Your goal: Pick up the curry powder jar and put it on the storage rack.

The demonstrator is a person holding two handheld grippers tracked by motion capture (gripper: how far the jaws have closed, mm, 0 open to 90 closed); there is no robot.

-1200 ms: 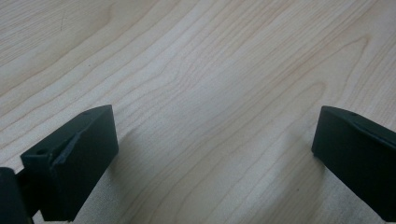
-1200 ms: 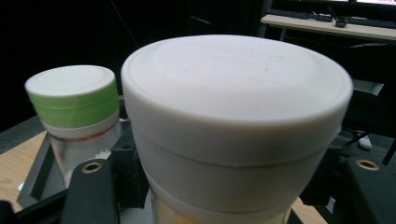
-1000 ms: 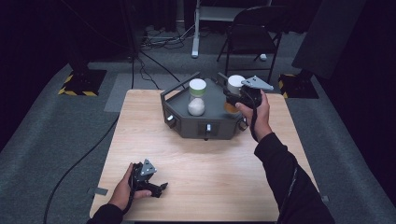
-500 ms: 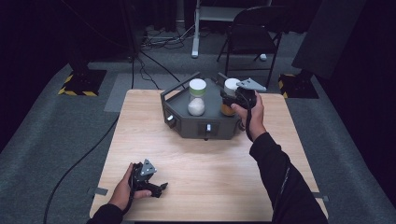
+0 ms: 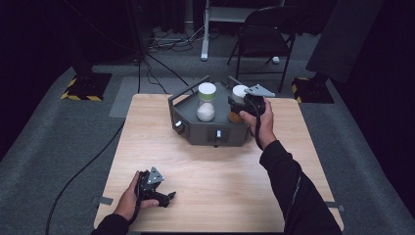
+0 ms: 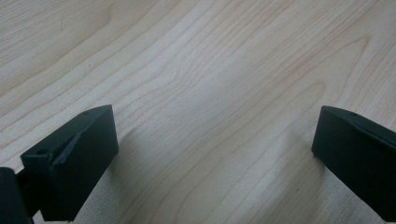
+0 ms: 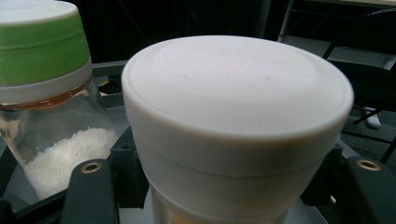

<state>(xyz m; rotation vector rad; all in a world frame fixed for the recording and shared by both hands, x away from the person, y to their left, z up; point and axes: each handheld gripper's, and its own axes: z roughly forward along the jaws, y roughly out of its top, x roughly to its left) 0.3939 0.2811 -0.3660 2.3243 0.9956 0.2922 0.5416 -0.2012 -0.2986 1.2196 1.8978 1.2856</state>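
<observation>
The dark grey tray is taken as the landmark; it is seen at the far middle of the wooden table. The white-capped jar is stood in the tray's right part, and it is grasped just under its cap by the right gripper, whose jaws are clenched on it from either side; an orange fill is glimpsed low in that jar, though this is poorly seen. The green-capped jar, partly filled with white grains, is stood upright in the tray just left of the held jar. The left gripper is rested on the table well nearer the person than the tray; its jaws are spread wide, with bare wood between them.
</observation>
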